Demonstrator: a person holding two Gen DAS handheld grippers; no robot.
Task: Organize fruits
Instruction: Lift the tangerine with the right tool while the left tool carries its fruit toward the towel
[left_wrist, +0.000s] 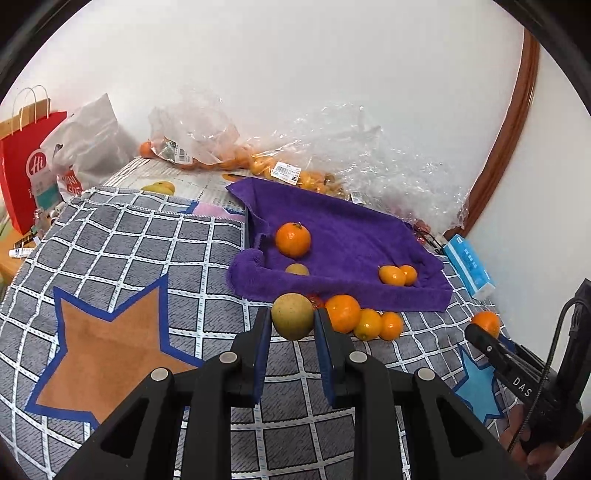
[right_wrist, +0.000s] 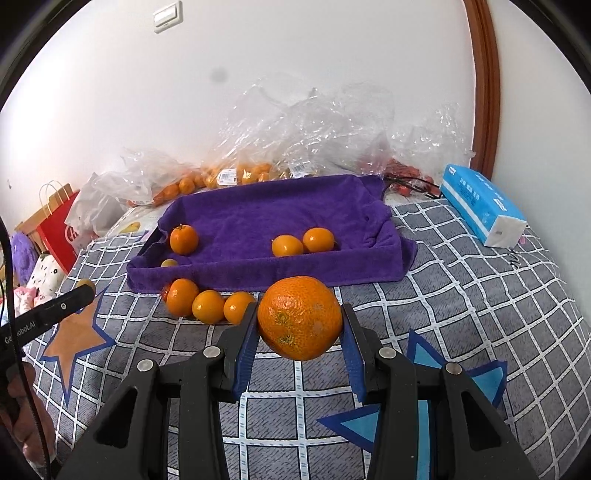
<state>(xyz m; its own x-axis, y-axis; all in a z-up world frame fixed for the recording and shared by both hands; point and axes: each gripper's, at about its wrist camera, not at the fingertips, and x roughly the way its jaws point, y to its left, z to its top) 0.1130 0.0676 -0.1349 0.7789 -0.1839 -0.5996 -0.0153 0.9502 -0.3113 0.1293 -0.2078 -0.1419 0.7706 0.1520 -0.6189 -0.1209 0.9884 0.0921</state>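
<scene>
Between the blue-padded fingers of the left gripper (left_wrist: 291, 317) sits a dull yellow-green round fruit (left_wrist: 292, 315), clamped on both sides and clear of the grid-patterned cloth (left_wrist: 147, 243). The right gripper (right_wrist: 300, 321) likewise grips a large orange (right_wrist: 300, 318) with pebbled, blemished skin. At 12 o'clock from both lies a tray draped in purple terry towel (right_wrist: 258, 210); its raised, soft rim encloses one stemmed orange (right_wrist: 184, 239) at 9 o'clock, two smooth small oranges (right_wrist: 303, 242) at 3 o'clock, and a small yellowish fruit (right_wrist: 169, 263) in the near-left corner. Three small oranges (right_wrist: 208, 304) rest in a touching row against the tray's front edge. Crinkled clear plastic bags (right_wrist: 314, 122) of fruit line the wall behind. Much of the tray's centre is bare.
</scene>
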